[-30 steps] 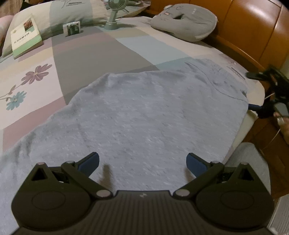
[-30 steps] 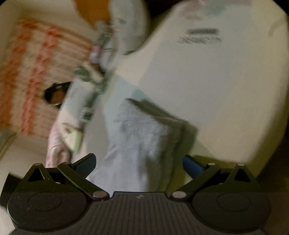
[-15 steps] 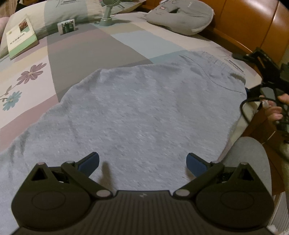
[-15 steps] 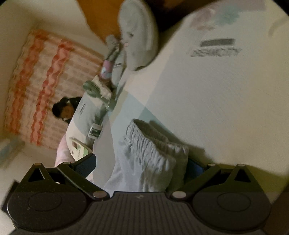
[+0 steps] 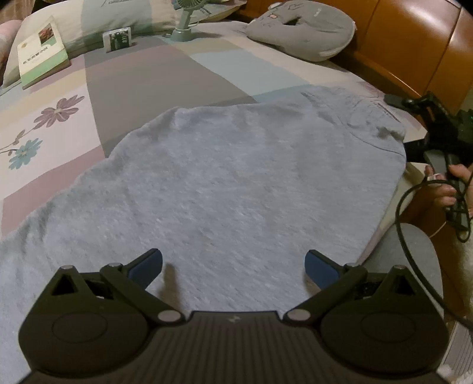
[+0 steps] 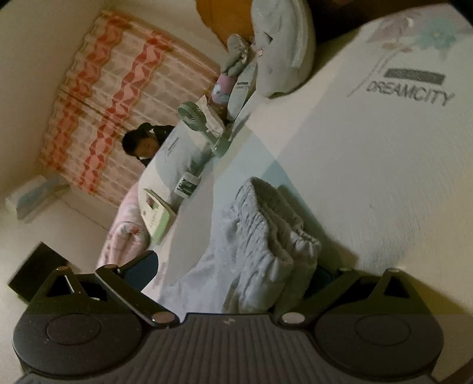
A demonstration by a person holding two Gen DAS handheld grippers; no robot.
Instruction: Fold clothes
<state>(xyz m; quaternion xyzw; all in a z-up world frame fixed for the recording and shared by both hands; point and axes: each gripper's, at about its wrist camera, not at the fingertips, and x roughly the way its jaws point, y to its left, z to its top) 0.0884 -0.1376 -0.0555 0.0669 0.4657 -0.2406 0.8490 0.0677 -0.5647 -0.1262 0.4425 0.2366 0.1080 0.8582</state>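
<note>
Bed (image 5: 142, 85) past gray cloth (image 5: 236, 183) bare, room to pass. Book (image 5: 41, 50), fan (image 5: 186, 17), cushion (image 5: 304, 26) block far end.

Dim warm indoor light, soft blur, fisheye-warped edges.

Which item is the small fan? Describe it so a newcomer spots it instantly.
Start at the patchwork bedsheet and look to its far end, by the pillows. The small fan stands upright between a little card box and the grey cushion. Only it has a round grille on a stem.
</note>
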